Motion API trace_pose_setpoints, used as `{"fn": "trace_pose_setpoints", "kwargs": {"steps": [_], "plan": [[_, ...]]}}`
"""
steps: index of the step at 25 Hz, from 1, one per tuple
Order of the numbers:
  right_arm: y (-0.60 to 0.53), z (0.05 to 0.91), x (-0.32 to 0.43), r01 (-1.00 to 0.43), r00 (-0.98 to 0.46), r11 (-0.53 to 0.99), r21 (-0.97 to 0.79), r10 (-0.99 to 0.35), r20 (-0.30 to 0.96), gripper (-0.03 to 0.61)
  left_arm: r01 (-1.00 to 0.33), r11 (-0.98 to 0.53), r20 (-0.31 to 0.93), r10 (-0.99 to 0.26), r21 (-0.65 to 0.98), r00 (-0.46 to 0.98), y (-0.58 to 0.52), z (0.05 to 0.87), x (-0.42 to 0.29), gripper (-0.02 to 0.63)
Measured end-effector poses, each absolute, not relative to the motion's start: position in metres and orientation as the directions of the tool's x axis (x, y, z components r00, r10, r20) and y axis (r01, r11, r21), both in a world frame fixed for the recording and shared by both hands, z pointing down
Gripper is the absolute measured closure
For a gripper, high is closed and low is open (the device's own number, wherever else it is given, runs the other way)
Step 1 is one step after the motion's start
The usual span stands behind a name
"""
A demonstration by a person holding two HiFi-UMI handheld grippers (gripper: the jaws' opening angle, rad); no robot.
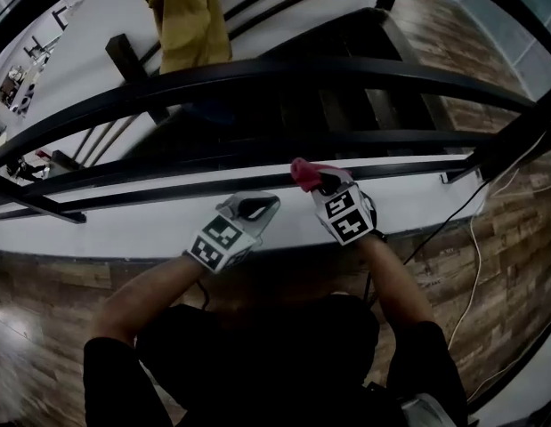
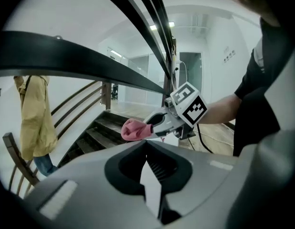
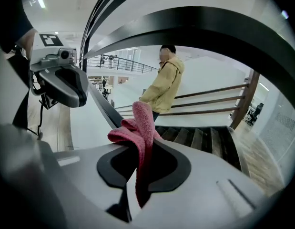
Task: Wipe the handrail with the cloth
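Note:
The black handrail [image 1: 284, 80] curves across in front of me, above two lower black rails. A pink cloth [image 1: 302, 171] is bunched in my right gripper [image 1: 318, 182], which is shut on it just below the top rail and over the white ledge [image 1: 124, 229]. From the right gripper view the cloth [image 3: 140, 128] stands up out of the shut jaws, with the handrail [image 3: 209, 27] arching overhead. My left gripper [image 1: 260, 206] sits to the left of the right one, shut and holding nothing. From the left gripper view the right gripper [image 2: 154, 125] and cloth [image 2: 133, 129] are straight ahead.
A person in a yellow jacket [image 1: 190, 16] stands on the dark wooden stairs [image 1: 364, 69] beyond the railing. White cables [image 1: 475, 238] trail over the wood floor at the right. A black post [image 1: 515, 136] joins the rails at the right.

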State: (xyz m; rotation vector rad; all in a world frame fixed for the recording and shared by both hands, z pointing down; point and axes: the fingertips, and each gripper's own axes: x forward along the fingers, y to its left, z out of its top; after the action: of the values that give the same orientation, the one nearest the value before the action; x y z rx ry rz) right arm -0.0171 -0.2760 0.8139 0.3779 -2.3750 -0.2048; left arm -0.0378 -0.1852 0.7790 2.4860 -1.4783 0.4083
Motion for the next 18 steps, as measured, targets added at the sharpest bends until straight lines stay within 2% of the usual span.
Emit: {"fn": "trace_pose_setpoints", "kwargs": {"steps": [13,18], "plan": [[-0.208,0.821,-0.105,-0.026,-0.715,0.963,0.269,-0.206,0.668,0.528,-0.958,-0.287,0.335,-0.903,0.001,0.271,-0.13,0.78,-0.123,0.614],[-0.196,0.822,-0.122,0.006,-0.714,0.961,0.276,-0.189,0.674,0.528,-0.979,-0.198,0.327,-0.923,0.039,0.2,-0.118,0.781,-0.145,0.614]]}}
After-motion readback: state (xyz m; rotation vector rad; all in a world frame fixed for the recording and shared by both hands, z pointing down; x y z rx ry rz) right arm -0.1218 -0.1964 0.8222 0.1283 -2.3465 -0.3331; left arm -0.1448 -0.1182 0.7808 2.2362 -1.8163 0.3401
